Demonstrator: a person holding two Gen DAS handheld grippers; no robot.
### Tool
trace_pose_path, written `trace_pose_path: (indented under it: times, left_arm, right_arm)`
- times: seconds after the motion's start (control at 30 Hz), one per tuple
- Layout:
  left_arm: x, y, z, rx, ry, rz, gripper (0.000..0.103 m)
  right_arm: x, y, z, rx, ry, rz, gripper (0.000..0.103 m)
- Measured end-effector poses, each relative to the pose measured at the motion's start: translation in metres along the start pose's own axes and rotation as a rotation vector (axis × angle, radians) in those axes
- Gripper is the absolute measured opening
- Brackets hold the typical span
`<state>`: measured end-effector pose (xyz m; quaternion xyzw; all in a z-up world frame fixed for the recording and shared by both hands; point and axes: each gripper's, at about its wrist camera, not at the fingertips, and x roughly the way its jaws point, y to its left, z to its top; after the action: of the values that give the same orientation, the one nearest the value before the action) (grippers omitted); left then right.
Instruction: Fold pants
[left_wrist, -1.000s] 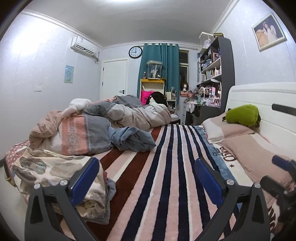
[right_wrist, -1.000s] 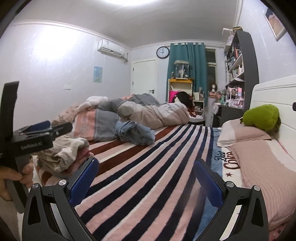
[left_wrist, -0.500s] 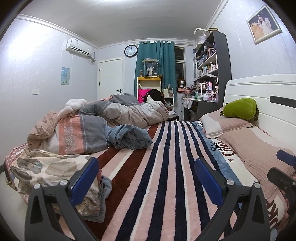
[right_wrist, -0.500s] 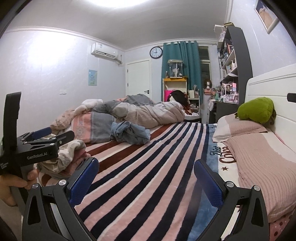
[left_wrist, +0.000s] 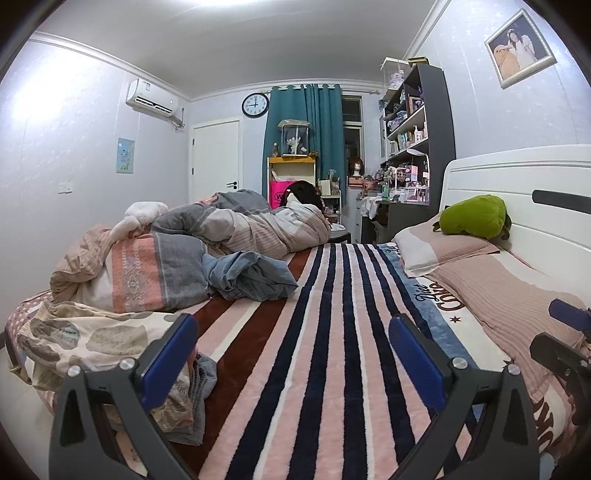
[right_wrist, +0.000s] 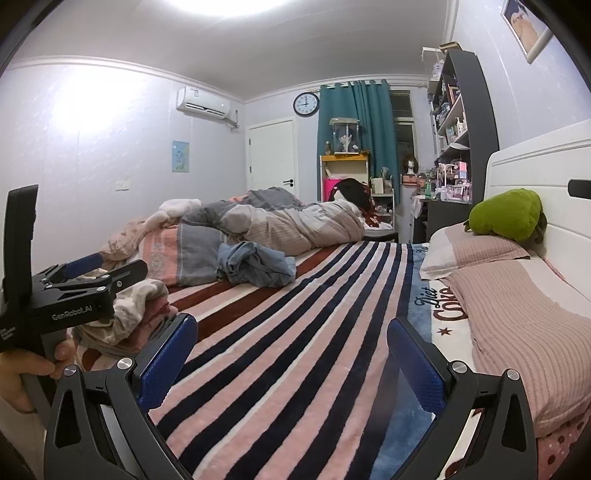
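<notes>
Crumpled blue-grey pants (left_wrist: 251, 275) lie in a heap on the striped blanket (left_wrist: 332, 332), far ahead and left of centre; they also show in the right wrist view (right_wrist: 258, 266). My left gripper (left_wrist: 291, 354) is open and empty, held low over the near end of the bed. My right gripper (right_wrist: 291, 354) is open and empty, also over the near end. The left gripper's body (right_wrist: 70, 295) shows at the left of the right wrist view, held by a hand. Part of the right gripper (left_wrist: 565, 354) shows at the right edge of the left wrist view.
A bunched quilt (left_wrist: 229, 229) fills the far left of the bed. A patterned cloth pile (left_wrist: 96, 339) lies at the near left. Pink pillows (left_wrist: 454, 251), a green plush (left_wrist: 476, 216) and the white headboard (left_wrist: 517, 173) line the right side.
Both grippers have tilted up and drawn back slightly, so the bed and pants sit lower in view. Both stay open and empty.
</notes>
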<state>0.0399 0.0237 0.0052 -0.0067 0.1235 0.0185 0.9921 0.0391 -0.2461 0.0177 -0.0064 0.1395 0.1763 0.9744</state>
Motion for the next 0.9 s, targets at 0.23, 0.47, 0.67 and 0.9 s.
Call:
trace_pose_path:
  times: [0.23,0.47,0.67,0.9]
  left_arm:
    - [-0.0021,0.0003,0.0013,-0.002,-0.004,0.012,0.102]
    - [-0.0028,0.0046,0.0019,-0.007,-0.007,0.041,0.102]
    - [-0.0023,0.0076,0.0019,-0.009,-0.007,0.049,0.102]
    - [-0.0026,0.0087,0.0012,-0.01,-0.009,0.051,0.102]
  right_arm:
    - [-0.0008,-0.0007,0.0003,0.002,-0.001,0.008,0.102]
    - [0.001,0.0013,0.0037,0.001,-0.001,0.017,0.102]
    - [0.003,0.0029,0.005,0.0,0.001,0.027,0.102]
    - [0.003,0.0031,0.0051,0.0,0.002,0.027,0.102]
